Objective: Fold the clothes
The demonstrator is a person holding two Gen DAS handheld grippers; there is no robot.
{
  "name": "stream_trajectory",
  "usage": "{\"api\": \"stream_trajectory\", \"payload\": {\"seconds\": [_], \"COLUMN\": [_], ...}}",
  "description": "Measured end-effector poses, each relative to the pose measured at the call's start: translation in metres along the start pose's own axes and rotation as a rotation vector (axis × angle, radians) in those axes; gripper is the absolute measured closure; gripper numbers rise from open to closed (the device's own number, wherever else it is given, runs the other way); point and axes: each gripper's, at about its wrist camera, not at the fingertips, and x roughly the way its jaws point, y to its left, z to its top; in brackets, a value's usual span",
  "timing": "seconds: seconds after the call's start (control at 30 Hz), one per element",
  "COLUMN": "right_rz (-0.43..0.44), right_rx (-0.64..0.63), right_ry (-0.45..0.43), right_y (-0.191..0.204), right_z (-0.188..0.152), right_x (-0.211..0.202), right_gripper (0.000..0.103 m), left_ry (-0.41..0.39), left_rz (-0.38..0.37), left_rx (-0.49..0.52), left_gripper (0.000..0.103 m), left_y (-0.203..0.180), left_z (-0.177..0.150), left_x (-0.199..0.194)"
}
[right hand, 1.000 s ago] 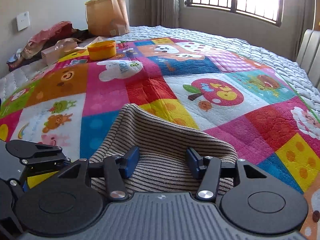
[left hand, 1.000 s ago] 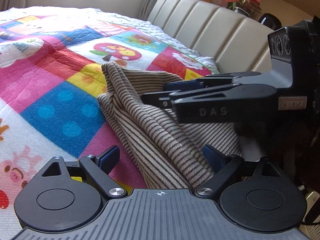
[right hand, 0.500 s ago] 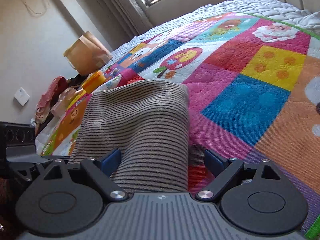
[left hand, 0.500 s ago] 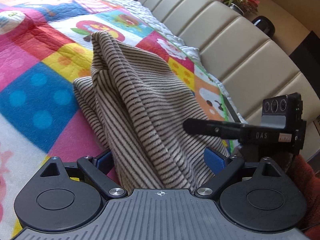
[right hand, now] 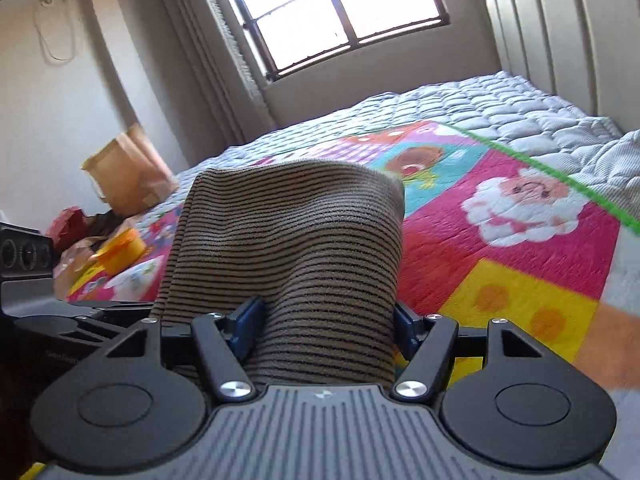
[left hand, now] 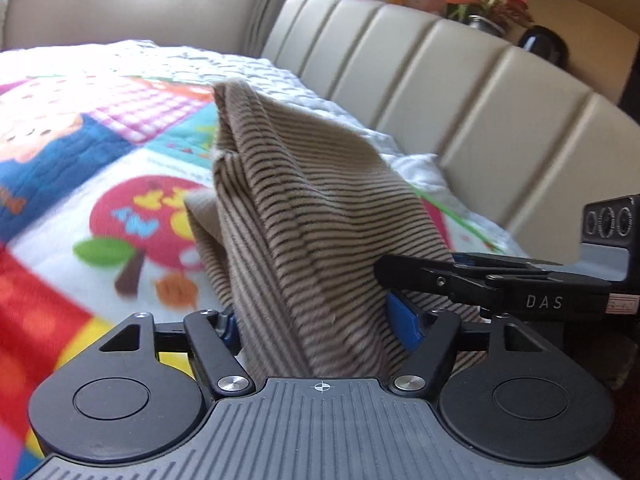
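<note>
The striped cloth has come up off the bed: a moment ago it lay low and crumpled on the colourful quilt, and now it stands up tall like a little tent, with its top at about 12 o'clock in the left wrist view. Both hands have swung across the bed, so the padded headboard now fills the 1 to 3 o'clock side there. The left gripper has cloth bunched between its blue pads, and its jaws are closing on it. The right gripper also has a thick roll of the same cloth between its pads, and its jaws are closing too. The right gripper shows at 3 o'clock in the left view, right beside the cloth, so the two hands are close together. I think this means the cloth is being picked up by two spots so it can be shaken flat or laid out. No neat fold shows yet, so the folding looks like it has only begun. The grip must stay firm, or the soft cloth may slip and flop back down
</note>
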Motion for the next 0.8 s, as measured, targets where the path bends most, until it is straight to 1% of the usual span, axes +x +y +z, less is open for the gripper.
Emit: {"api": "stream_trajectory", "payload": {"seconds": [0.03, 0.07, 0.13, 0.17, 0.23, 0.3, 0.43, 0.5, 0.6, 0.63, 0.77, 0.8], "right_rz": [-0.030, -0.037, -0.024, -0.028, -0.040, -0.038, 0.020, 0.027, 0.013, 0.011, 0.010, 0.014], "right_rx": [0.015, 0.030, 0.044, 0.031, -0.001, -0.028, 0.015, 0.039, 0.011, -0.004, -0.011, -0.003], "right_ry": [0.004, 0.002, -0.010, -0.019, -0.027, -0.030, -0.007, -0.022, -0.072, -0.068, 0.042, 0.060], "right_y": [-0.008, -0.014, -0.019, -0.017, -0.011, -0.007, -0.007, -0.009, -0.007, -0.007, -0.020, -0.026], "right_z": [0.001, 0.000, -0.003, -0.006, -0.008, -0.011, -0.023, -0.023, -0.008, 0.001, 0.033, 0.039], "right_x": [0.008, 0.013, 0.014, 0.012, 0.008, 0.001, -0.010, -0.014, -0.019, -0.015, 0.023, 0.033], "right_gripper": [0.033, 0.024, 0.022, 0.022, 0.022, 0.021, 0.019, 0.019, 0.019, 0.019, 0.017, 0.010], "left_ry": [-0.002, -0.010, -0.036, -0.048, -0.059, -0.053, -0.052, -0.055, -0.062, -0.063, -0.064, -0.063], "left_rz": [0.012, 0.024, 0.045, 0.052, 0.041, 0.026, 0.026, 0.027, 0.025, 0.023, 0.013, 0.011], "left_rx": [-0.008, -0.005, 0.022, 0.037, 0.039, 0.036, 0.079, 0.106, 0.132, 0.134, 0.135, 0.136], "left_gripper": [0.024, 0.022, 0.012, 0.011, 0.010, 0.010, 0.010, 0.010, 0.010, 0.010, 0.010, 0.010], "left_y": [0.002, 0.003, -0.001, -0.002, 0.002, 0.006, 0.003, 0.000, -0.002, -0.003, -0.002, -0.001], "left_z": [0.001, 0.000, -0.006, -0.010, -0.014, -0.012, -0.015, -0.017, -0.019, -0.020, -0.021, -0.022], "left_x": [0.007, 0.011, 0.013, 0.013, 0.014, 0.010, 0.003, 0.001, -0.001, -0.001, -0.002, -0.002]}}
